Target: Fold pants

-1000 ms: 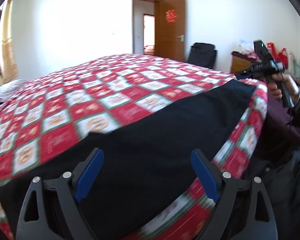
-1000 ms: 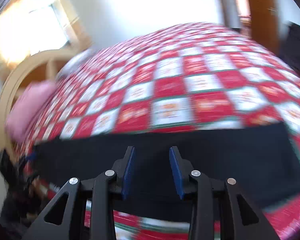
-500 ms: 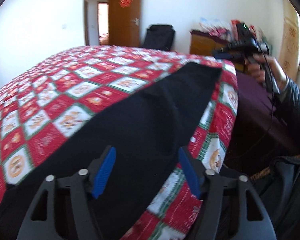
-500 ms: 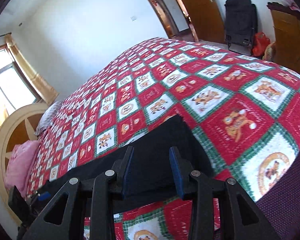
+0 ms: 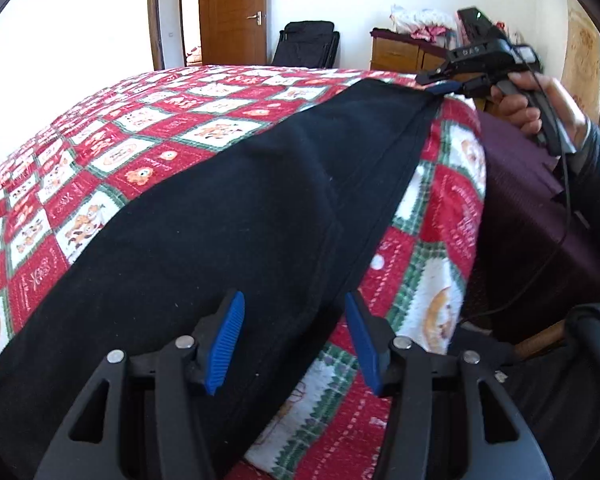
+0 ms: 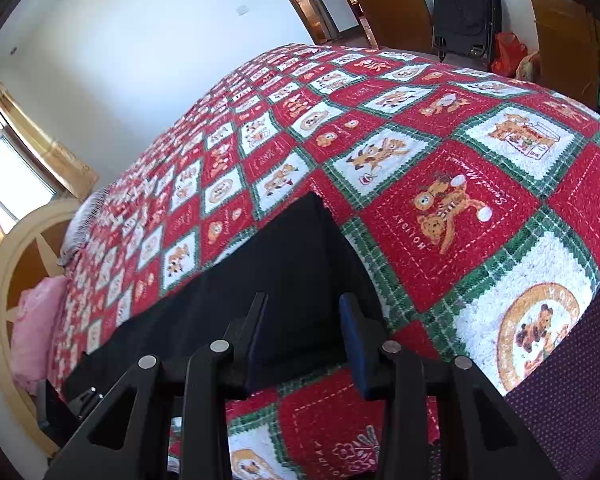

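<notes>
Black pants [image 5: 236, 216] lie stretched flat along the near edge of a bed with a red, white and green patchwork cover [image 5: 148, 120]. My left gripper [image 5: 294, 340] is open, its blue pads astride the pants' near edge at one end. My right gripper [image 6: 304, 344] is open just above the other end of the pants [image 6: 260, 280]. In the left wrist view the right gripper [image 5: 440, 84] sits at the far corner of the pants, held by a hand.
A wooden door [image 5: 232, 12], a black folded chair [image 5: 306, 44] and a wooden dresser [image 5: 400, 54] stand beyond the bed. A pink pillow [image 6: 36, 320] and a curved wooden headboard [image 6: 4, 272] are at the bed's head. A dark purple sheet [image 5: 540, 220] hangs at the bed's side.
Both grippers have come down closer to the two ends of the pants. The left gripper's jaws have narrowed. The right gripper now reaches the far corner of the pants.
</notes>
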